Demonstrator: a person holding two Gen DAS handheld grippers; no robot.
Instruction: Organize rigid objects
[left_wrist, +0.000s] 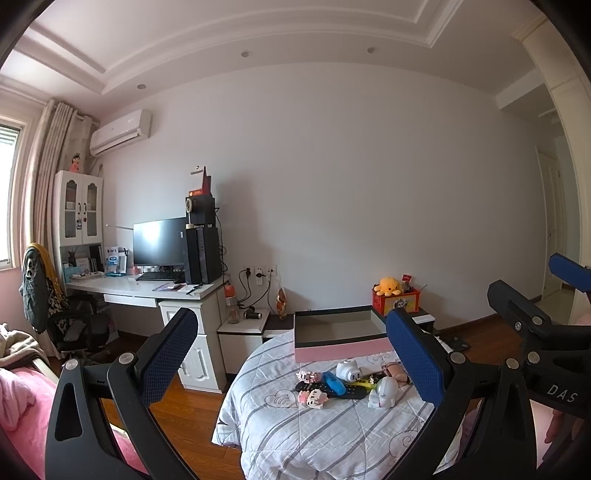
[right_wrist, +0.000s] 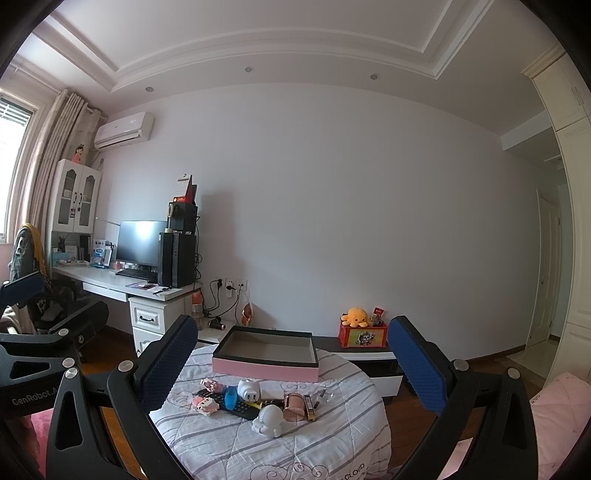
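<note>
Right wrist view: both the right gripper (right_wrist: 291, 365) and left gripper (left_wrist: 291, 354) hang released and empty, well back from the box (right_wrist: 266, 365). Small toys (right_wrist: 267, 419) lie heaped just before the box. Nothing's grasped yet; next comes reaching down for one.

Pink box (right_wrist: 264, 369) (grey inside); grey-striped white quilt (right_wrist: 229, 439); blue gripper pads (right_wrist: 168, 363).

Toys (right_wrist: 258, 404) before box (right_wrist: 266, 360)
</note>
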